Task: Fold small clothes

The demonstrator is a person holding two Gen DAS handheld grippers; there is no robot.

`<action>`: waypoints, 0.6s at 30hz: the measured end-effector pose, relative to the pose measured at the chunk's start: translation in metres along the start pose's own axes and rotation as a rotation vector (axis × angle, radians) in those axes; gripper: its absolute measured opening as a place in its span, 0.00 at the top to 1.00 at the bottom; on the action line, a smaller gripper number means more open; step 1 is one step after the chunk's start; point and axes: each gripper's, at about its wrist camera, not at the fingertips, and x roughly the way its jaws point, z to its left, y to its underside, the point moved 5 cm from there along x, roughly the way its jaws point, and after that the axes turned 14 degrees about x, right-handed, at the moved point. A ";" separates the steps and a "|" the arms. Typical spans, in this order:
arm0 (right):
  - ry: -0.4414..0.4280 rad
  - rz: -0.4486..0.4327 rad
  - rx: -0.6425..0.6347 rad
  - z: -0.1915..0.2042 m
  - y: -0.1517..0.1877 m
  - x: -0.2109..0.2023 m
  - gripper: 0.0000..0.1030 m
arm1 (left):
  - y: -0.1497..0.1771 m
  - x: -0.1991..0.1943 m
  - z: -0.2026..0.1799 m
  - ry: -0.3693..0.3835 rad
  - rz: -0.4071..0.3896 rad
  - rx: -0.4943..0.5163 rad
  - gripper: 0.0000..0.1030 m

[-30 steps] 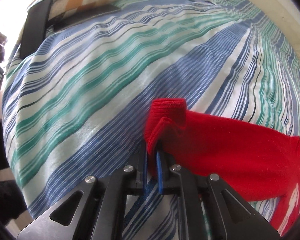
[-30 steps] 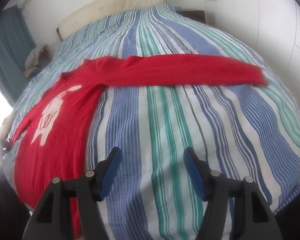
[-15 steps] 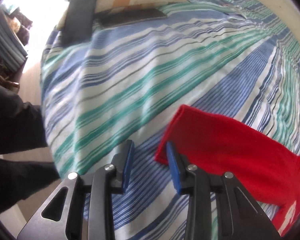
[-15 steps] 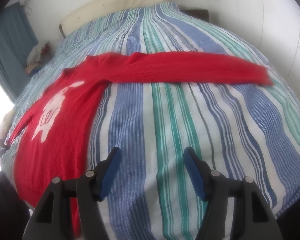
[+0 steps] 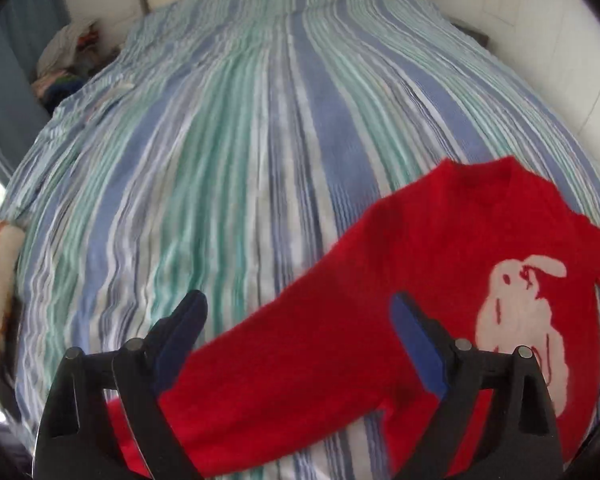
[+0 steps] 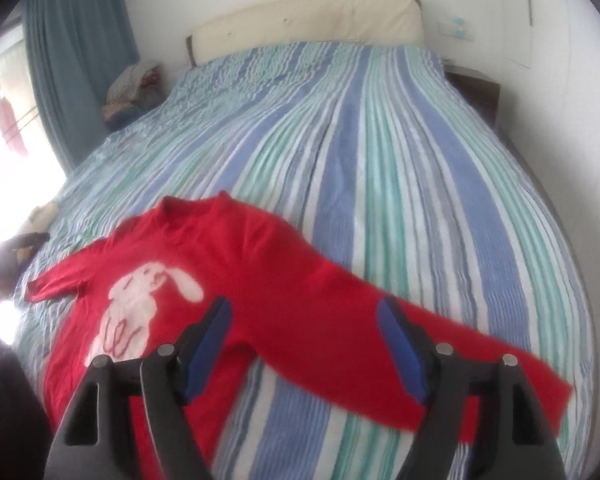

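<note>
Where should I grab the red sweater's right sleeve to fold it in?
Grip the sleeve at its cuff end, coming from the bed's right edge with the right tool. It lies flat and stretched outward, so the free end lifts easily.

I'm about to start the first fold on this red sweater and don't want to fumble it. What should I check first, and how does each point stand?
1. Left gripper open and holding nothing: ok.
2. Right gripper open and holding nothing: ok.
3. Red sweater lying front up on the striped bedspread, white rabbit print showing: ok.
4. Both sleeves spread out to the sides: ok; the right sleeve runs out past the right gripper, the left sleeve lies under the left gripper.
5. Body free of wrinkles: cannot tell, both views are motion-blurred.
6. Hem laid straight: cannot tell, it is hidden behind the grippers.
</note>
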 end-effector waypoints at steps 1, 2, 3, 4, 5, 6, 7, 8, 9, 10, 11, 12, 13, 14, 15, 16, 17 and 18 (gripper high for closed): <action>-0.033 0.041 -0.017 0.008 -0.016 0.022 0.26 | -0.014 0.017 -0.009 0.005 0.024 0.034 0.09; -0.053 0.078 -0.026 0.014 -0.029 0.045 0.26 | -0.027 0.034 -0.013 0.011 0.050 0.050 0.09; -0.071 0.126 -0.028 0.019 -0.039 0.070 0.27 | -0.037 0.048 -0.015 0.012 0.067 0.055 0.09; -0.075 0.168 -0.026 0.024 -0.048 0.093 0.27 | -0.045 0.062 -0.013 0.019 0.076 0.055 0.09; -0.071 0.200 -0.025 0.028 -0.054 0.114 0.26 | -0.050 0.069 -0.012 0.031 0.081 0.053 0.09; -0.080 0.244 -0.021 0.033 -0.058 0.136 0.26 | -0.055 0.076 -0.012 0.048 0.090 0.054 0.09; -0.090 0.289 -0.019 0.037 -0.060 0.156 0.26 | -0.059 0.084 -0.013 0.066 0.101 0.059 0.09; -0.093 0.326 -0.027 0.042 -0.061 0.173 0.26 | -0.060 0.089 -0.015 0.080 0.113 0.069 0.09; -0.097 0.363 -0.042 0.048 -0.059 0.189 0.27 | -0.061 0.095 -0.018 0.096 0.126 0.088 0.10; -0.096 0.392 -0.064 0.053 -0.056 0.202 0.27 | -0.061 0.100 -0.022 0.115 0.138 0.115 0.16; -0.091 0.417 -0.088 0.057 -0.051 0.213 0.27 | -0.058 0.100 -0.028 0.138 0.149 0.145 0.51; -0.086 0.451 -0.114 0.061 -0.045 0.222 0.44 | -0.057 0.101 -0.033 0.172 0.160 0.163 0.99; -0.057 0.478 -0.154 0.063 -0.039 0.229 0.64 | -0.058 0.099 -0.036 0.166 0.156 0.175 0.98; -0.019 0.479 -0.201 0.065 -0.036 0.231 0.93 | -0.063 0.091 -0.040 0.117 0.117 0.210 0.99; -0.014 0.474 -0.229 0.068 -0.035 0.228 0.93 | -0.066 0.084 -0.044 0.062 0.079 0.242 1.00; 0.004 0.453 -0.262 0.072 -0.036 0.222 0.93 | -0.072 0.076 -0.044 0.019 0.042 0.244 1.00; 0.037 0.417 -0.302 0.076 -0.038 0.214 0.93 | -0.078 0.069 -0.043 0.002 0.008 0.225 1.00; 0.078 0.368 -0.345 0.081 -0.042 0.206 0.94 | -0.086 0.065 -0.039 -0.017 -0.025 0.206 1.00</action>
